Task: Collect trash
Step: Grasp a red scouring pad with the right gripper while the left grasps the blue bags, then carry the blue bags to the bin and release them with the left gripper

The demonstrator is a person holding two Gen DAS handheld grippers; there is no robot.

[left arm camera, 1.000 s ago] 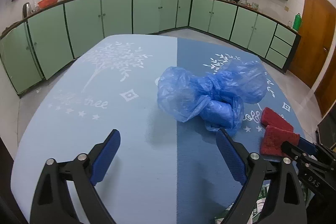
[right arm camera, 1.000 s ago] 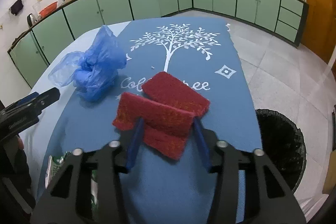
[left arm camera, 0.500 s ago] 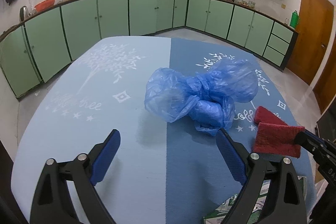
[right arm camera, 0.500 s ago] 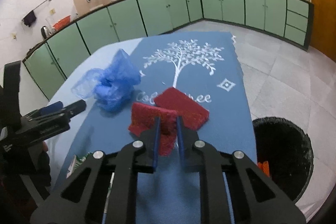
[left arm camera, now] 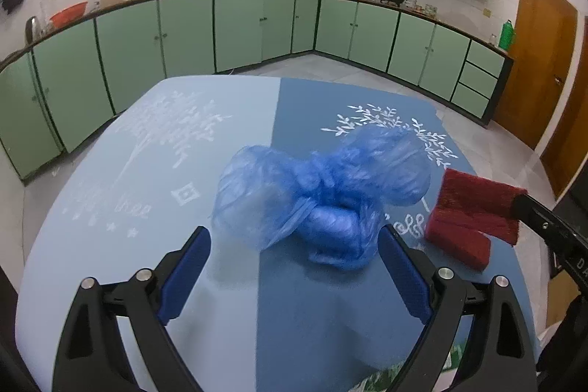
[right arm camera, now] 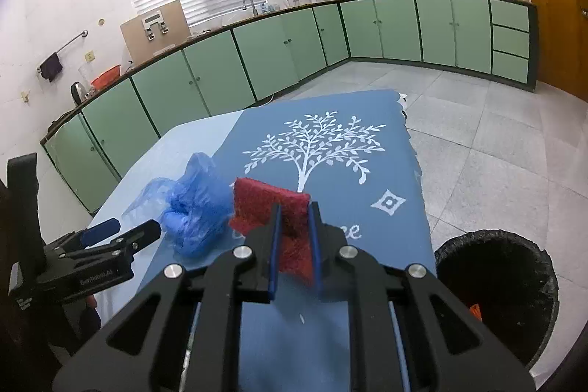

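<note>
A crumpled blue plastic bag [left arm camera: 323, 197] lies mid-table; it also shows in the right wrist view [right arm camera: 194, 208]. My left gripper [left arm camera: 294, 256] is open, its blue pads on either side of the bag's near end. My right gripper [right arm camera: 294, 226] is shut on a red scouring pad [right arm camera: 272, 204] and holds it lifted above the table. In the left wrist view that lifted pad [left arm camera: 477, 197] hangs over a second red pad [left arm camera: 459, 241] lying on the cloth. A black-lined trash bin [right arm camera: 496, 281] stands on the floor right of the table.
The table carries a two-tone blue cloth [left arm camera: 183, 171] with white tree prints. A green-white packet [left arm camera: 382, 377] lies at the table's near edge. Green cabinets [left arm camera: 183, 35] line the walls beyond. Something orange [right arm camera: 475, 310] lies inside the bin.
My right gripper closed on the red pad and lifted it off the table. My left gripper moved forward to straddle the blue bag.
</note>
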